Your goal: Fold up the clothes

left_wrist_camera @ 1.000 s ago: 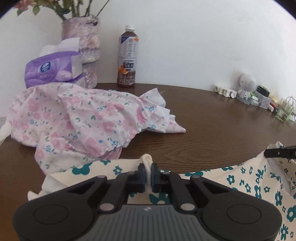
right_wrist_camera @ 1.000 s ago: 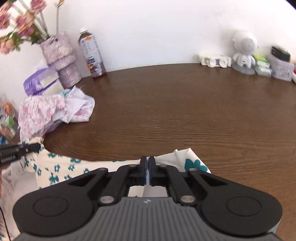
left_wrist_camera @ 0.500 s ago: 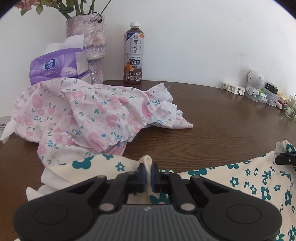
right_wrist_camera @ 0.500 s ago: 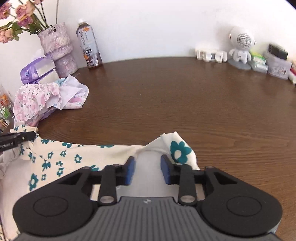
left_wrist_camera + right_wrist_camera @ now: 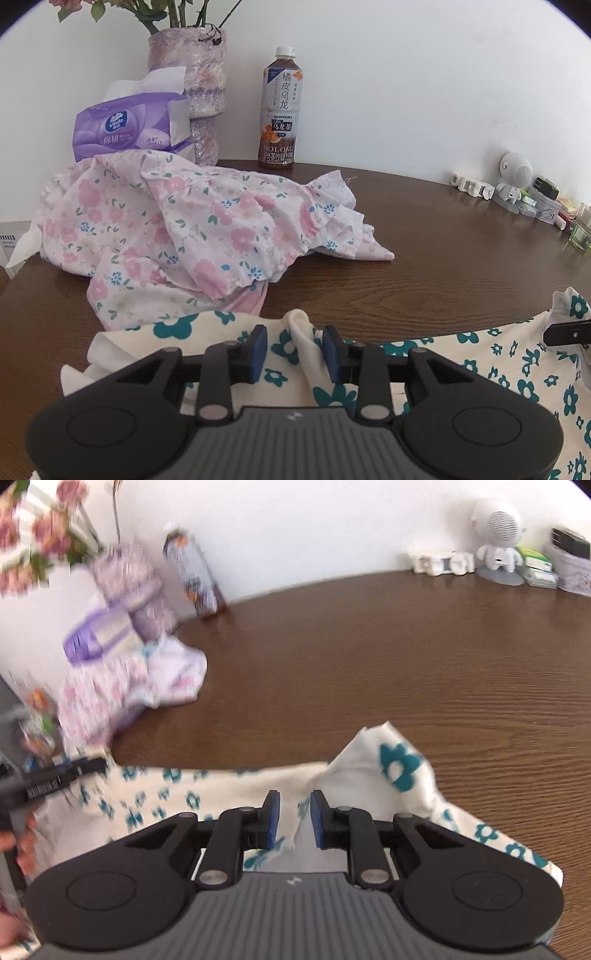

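Right tongs (image 5: 293,821): jaws parted, a fold of cream garment with teal flowers (image 5: 399,766) between them. Brown wooden surface (image 5: 406,657). Far left, blurred: pink floral clothing (image 5: 122,690), tissue pack (image 5: 96,637), vase (image 5: 136,587), bottle (image 5: 195,579). Far right: white robot figurine (image 5: 498,542). Left edge: the other tongs (image 5: 55,777).

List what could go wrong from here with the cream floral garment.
1. Both the left gripper and the right gripper are open, so the cream teal-flower garment lies loose; its raised ridge may slump into a crease.
2. The pink floral garment touches its far edge and could get dragged along.
3. The tea bottle stands just behind and could tip.
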### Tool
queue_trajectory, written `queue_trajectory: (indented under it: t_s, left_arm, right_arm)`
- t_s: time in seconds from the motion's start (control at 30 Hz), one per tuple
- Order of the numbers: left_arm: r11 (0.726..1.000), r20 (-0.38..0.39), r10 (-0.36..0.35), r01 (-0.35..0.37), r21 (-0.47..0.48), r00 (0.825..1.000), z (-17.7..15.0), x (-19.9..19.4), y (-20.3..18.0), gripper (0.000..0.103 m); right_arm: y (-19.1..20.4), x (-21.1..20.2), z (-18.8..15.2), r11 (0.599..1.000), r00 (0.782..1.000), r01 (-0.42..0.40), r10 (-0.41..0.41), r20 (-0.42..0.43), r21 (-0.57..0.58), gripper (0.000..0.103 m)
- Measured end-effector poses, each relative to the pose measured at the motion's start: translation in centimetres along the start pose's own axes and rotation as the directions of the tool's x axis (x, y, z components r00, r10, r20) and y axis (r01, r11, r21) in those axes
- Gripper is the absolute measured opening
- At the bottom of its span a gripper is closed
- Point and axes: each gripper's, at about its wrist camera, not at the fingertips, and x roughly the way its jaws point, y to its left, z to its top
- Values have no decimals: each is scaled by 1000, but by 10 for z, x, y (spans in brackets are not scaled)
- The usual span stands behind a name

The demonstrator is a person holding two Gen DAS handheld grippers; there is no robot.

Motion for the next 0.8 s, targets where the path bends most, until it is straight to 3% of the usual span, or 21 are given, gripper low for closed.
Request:
queue_trajectory:
  t_s: [0.07, 0.23, 0.33, 0.43, 0.47, 0.5, 0.53, 0.67, 0.8]
  left_arm:
    - [1000, -3, 3, -3, 3, 1000, -2, 3, 0, 31]
    - [1000, 29, 4, -5, 23, 1000, -2, -6, -5, 31]
    - [999, 30, 5, -7, 43, 1000, -3, -6, -8, 31]
    - [1000, 19, -3, 3, 26, 1000, -6, -4, -7, 32]
    - [1000, 18, -8, 8, 20, 1000, -6, -4, -7, 33]
    - [1000, 17, -11, 11, 17, 1000, -6, -5, -6, 34]
    - [1000, 14, -13, 13, 17, 1000, -6, -5, -6, 34]
    - [1000, -4, -20, 20, 11, 1000, -5, -7, -7, 34]
    - [999, -35, -14, 15, 33, 999, -6, -6, -11, 32]
  right_arm:
    - [18, 2, -1, 990, 996, 84, -85, -5, -112, 0]
    - [11, -9, 4, 977, 987, 163, -161, 27, -136, 0]
    - [-1, -12, 7, 985, 990, 144, -144, 16, -97, 0]
    - [-6, -12, 4, 999, 999, 37, -37, -25, -19, 13]
    - [-3, -13, 1, 1000, 999, 24, -24, -29, -19, 30]
    - [2, -13, -1, 999, 999, 24, -25, -34, -32, 37]
    - [6, -13, -3, 999, 999, 25, -26, -38, -45, 36]
    - [28, -10, -10, 988, 997, 46, -54, -57, -146, 4]
    - [36, -13, -10, 978, 995, 90, -98, -36, -186, 3]
